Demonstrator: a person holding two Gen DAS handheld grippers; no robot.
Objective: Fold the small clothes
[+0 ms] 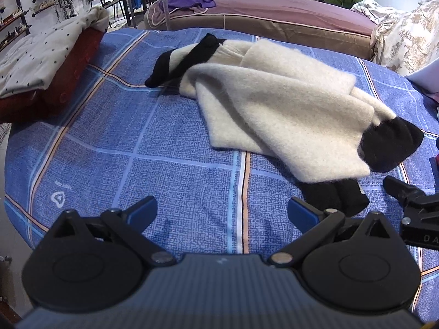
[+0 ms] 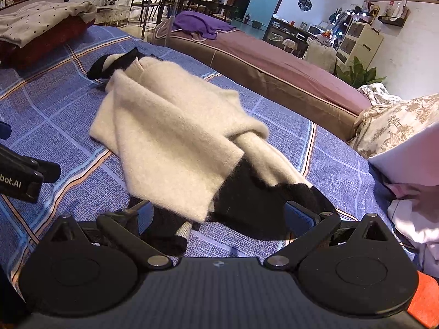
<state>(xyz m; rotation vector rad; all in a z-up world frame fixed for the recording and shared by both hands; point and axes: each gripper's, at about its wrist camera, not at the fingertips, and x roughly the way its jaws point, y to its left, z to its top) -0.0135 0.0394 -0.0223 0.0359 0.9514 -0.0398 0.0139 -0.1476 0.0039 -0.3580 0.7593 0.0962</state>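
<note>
A fluffy cream sweater (image 1: 274,101) with black cuffs and black hem lies partly folded on the blue checked bedsheet (image 1: 123,150). It also shows in the right wrist view (image 2: 170,142). My left gripper (image 1: 222,213) is open and empty, just above the sheet, near the sweater's near black cuff (image 1: 337,197). My right gripper (image 2: 216,213) is open, its jaws standing either side of the sweater's near corner and black hem (image 2: 247,205), not closed on it. The right gripper also shows at the right edge of the left wrist view (image 1: 411,205).
A red cushion with a dotted white blanket (image 1: 46,63) lies at the sheet's left edge. A second bed with a mauve cover (image 1: 288,13) and purple cloth stands behind. Floral bedding (image 2: 397,120) and pink-white cloth (image 2: 411,186) lie to the right.
</note>
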